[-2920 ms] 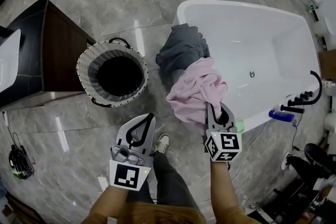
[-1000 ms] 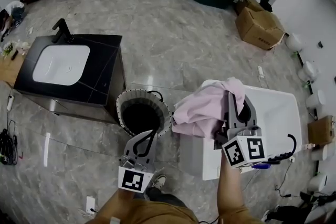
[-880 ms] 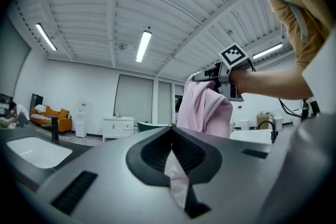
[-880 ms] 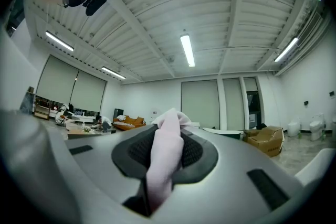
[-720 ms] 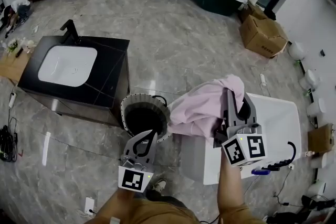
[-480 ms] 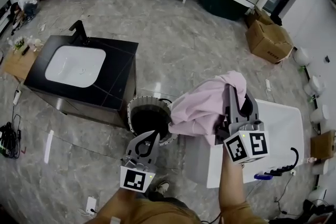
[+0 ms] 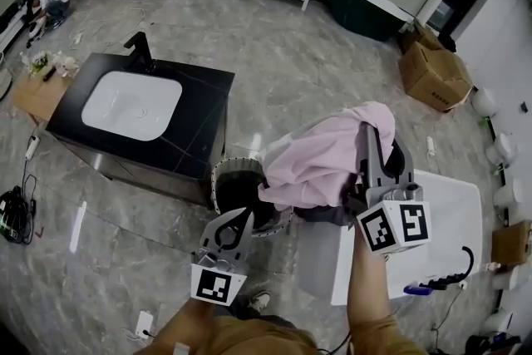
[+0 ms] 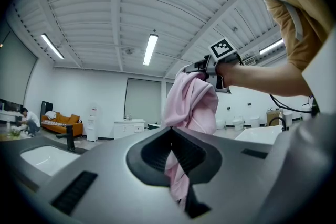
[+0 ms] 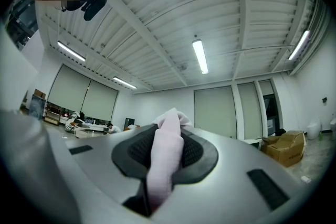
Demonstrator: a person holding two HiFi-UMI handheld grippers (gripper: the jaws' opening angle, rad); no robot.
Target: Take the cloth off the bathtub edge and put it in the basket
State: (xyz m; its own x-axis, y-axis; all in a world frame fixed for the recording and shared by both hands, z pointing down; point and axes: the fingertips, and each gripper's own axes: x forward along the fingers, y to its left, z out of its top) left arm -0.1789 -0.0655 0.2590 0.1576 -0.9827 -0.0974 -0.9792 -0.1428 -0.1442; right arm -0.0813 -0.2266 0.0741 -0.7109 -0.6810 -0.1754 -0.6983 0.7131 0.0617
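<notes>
Pink cloth [image 7: 320,166] of soft, crumpled fabric hangs lifted, off the tub and partly over the basket.
At the head view's lower centre the grey left gripper [image 7: 243,219] waits with its jaws together on nothing, probably kept back as a spare. To its right the grey right gripper [image 7: 371,137] points upward, jaws clamped on a fold of the pink cloth, held high so that the drape can clear the rim. Just beyond, at centre, the round woven basket [image 7: 218,181] stands between the white bathtub [image 7: 449,220] at lower right and the black vanity [image 7: 204,108] at left, close enough for a short carry.
</notes>
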